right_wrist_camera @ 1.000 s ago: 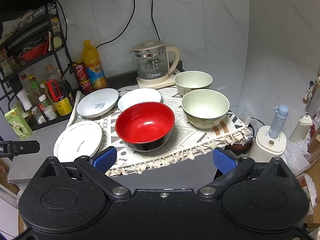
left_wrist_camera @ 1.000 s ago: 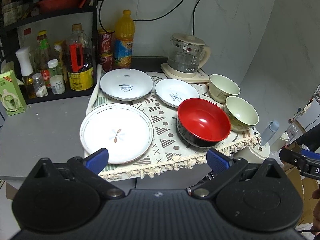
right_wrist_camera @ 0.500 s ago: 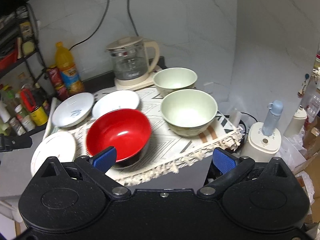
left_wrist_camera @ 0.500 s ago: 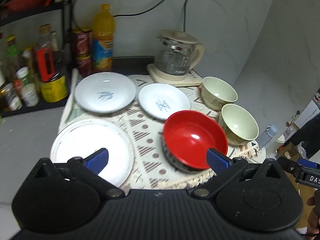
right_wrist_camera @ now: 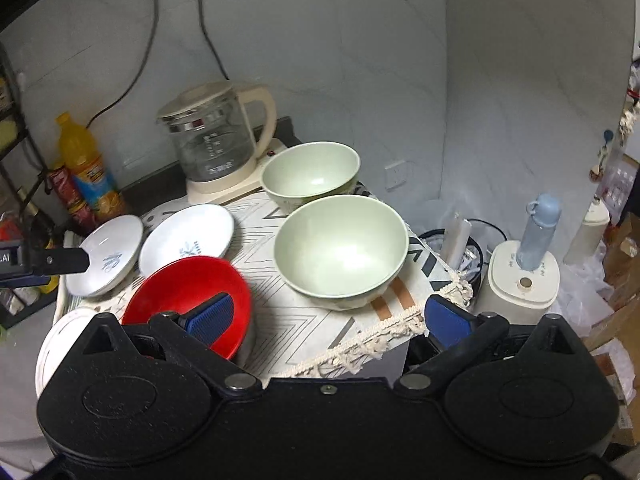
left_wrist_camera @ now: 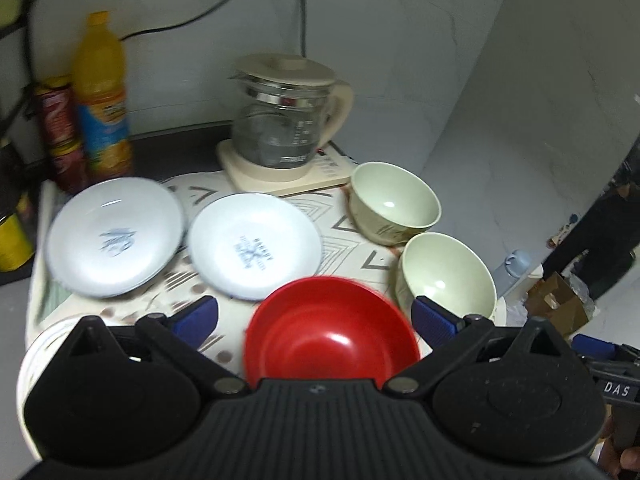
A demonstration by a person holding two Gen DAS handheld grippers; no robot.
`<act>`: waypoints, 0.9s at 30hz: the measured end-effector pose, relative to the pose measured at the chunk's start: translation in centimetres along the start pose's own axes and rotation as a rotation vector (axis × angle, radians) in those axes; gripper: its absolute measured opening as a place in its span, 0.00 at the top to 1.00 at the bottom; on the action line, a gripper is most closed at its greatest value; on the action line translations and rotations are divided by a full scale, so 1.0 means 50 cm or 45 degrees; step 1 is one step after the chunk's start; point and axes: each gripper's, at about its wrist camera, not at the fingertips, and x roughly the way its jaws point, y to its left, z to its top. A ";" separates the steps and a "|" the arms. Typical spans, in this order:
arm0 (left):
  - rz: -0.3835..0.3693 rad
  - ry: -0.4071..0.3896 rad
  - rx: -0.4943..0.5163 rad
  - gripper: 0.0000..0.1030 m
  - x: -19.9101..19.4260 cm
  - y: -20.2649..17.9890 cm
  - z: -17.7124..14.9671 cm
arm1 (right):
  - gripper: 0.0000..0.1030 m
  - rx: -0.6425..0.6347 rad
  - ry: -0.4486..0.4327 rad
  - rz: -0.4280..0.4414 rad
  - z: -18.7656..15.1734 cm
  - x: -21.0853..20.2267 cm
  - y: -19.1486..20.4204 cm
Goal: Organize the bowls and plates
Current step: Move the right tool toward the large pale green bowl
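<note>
Large plate (left_wrist_camera: 44, 340) mostly hidden — left gripper (left_wrist_camera: 314, 316) covers it.

Layout, as seen from the right wrist: kettle (right_wrist_camera: 218, 140) is set at the back of the cloth (right_wrist_camera: 308, 332), with bottle (right_wrist_camera: 86, 168) placed to its left. Two bowls (right_wrist_camera: 310, 172) (right_wrist_camera: 340, 248) are lined front-to-back at the right. Two plates (right_wrist_camera: 186, 234) (right_wrist_camera: 108, 256) are placed side by side at the left. A third bowl (right_wrist_camera: 188, 292) is set before them, with a large plate (right_wrist_camera: 54, 350) at its left.

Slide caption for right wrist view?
Open right tongs face a near green bowl, beside a red bowl.
</note>
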 end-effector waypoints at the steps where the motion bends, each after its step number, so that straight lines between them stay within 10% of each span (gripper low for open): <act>1: -0.012 0.008 0.014 0.02 0.014 -0.005 0.009 | 0.02 0.014 0.008 -0.004 0.003 0.010 -0.005; 27: -0.251 0.253 0.303 0.11 0.323 -0.164 0.113 | 0.29 0.325 0.173 -0.132 0.034 0.188 -0.098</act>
